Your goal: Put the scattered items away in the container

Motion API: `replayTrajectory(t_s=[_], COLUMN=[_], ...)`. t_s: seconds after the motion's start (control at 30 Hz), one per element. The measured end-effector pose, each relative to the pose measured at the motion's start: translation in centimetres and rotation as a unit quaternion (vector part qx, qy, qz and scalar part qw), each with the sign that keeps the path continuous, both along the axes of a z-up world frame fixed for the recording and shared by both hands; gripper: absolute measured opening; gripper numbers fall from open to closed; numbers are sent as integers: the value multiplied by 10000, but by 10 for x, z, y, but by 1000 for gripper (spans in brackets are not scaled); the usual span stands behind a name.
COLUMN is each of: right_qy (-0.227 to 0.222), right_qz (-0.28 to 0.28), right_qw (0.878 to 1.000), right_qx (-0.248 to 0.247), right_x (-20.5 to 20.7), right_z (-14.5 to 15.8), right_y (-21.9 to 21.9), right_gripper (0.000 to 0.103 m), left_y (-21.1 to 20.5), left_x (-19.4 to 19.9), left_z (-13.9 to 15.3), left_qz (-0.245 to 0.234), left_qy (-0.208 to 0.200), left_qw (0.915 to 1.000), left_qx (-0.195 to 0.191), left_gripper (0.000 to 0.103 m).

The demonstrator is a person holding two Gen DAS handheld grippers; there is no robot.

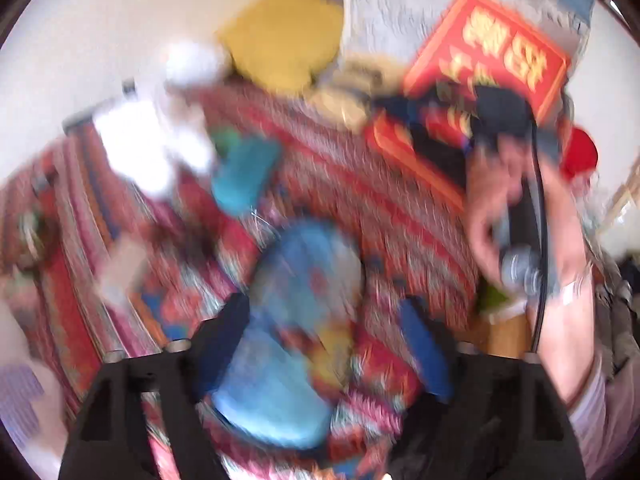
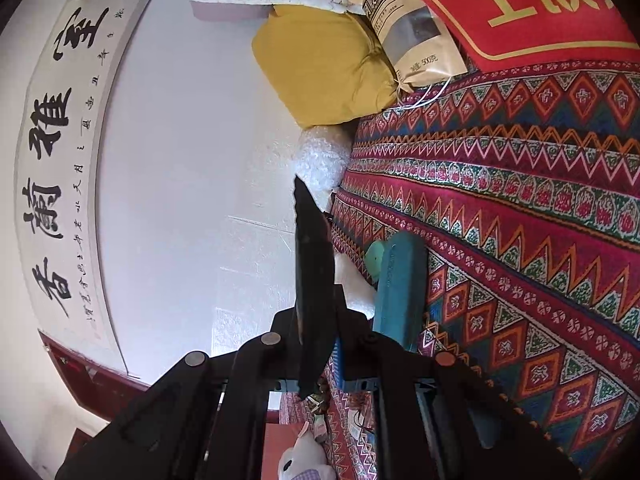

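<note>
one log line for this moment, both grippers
left gripper: open over blue packet, blurred | right gripper: shut on flat black item | patterned cloth

Woven patterned cloth [image 2: 520,208] looks matt; yellow cushion [image 2: 320,64] soft fabric; pouch [image 2: 416,36] probably paper.

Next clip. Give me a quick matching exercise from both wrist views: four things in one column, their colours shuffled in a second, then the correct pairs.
Things:
1. Cushion against the wall
2. Long flat case lying on the patterned cloth
3. Thin flat item gripped in the right hand-held gripper
4. Box with gold characters

Colours:
A. Red
B. Black
C. Yellow
D. Teal

Pairs: 1-C, 2-D, 3-B, 4-A
</note>
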State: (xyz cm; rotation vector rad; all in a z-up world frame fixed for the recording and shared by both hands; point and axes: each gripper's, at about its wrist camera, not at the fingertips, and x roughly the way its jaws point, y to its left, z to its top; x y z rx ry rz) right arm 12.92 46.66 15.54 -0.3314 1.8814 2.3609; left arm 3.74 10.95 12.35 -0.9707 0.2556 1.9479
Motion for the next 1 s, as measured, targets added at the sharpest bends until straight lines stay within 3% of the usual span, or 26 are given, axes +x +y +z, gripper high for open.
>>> replayTrajectory(t_s=[0.1,0.27,0.3,0.33,0.37,0.57,0.7,0.77,0.83,0.9,1.0], right_qy=[-23,-26,-27,-30,-34,-63,-86,-117,-168,-235,-307], right_qz=[-43,69,91,103,106,51,174,222,252,307,557], right_qw=[10000,9999,9999,9999,9998,9996,9992,9987,9981,9970,9929], right_qx=[17,86,104,122,141,263,358,437,532,669,1008], right_x=[2,-3,-4,-5,-5,-4,-10,-13,-16,-20,-30], right_z=[0,3,4,4,5,9,12,13,15,18,28], right_y=[1,-2,-2,-2,-2,-2,-9,-14,-19,-26,-50], right_gripper=[8,8,8,8,8,8,8,8,8,8,8], left_y=[17,46,49,51,50,22,-32,-71,-121,-182,-276], left_x=[-45,-105,-111,-114,-115,-88,-63,-41,-24,-8,-2], left_z=[-11,-76,-89,-98,-102,-58,-17,7,28,50,79], left_qz=[852,1277,1332,1403,1467,1595,2063,2457,2939,3532,4471], left_qy=[177,-117,-158,-180,-232,56,176,322,477,646,988], left_qw=[9953,9847,9817,9792,9785,9845,9781,9688,9544,9321,8862], left_qx=[-431,-1184,-1351,-1458,-1432,-734,-206,8,223,471,702], left_gripper=[97,96,91,49,17,16,16,17,17,17,18])
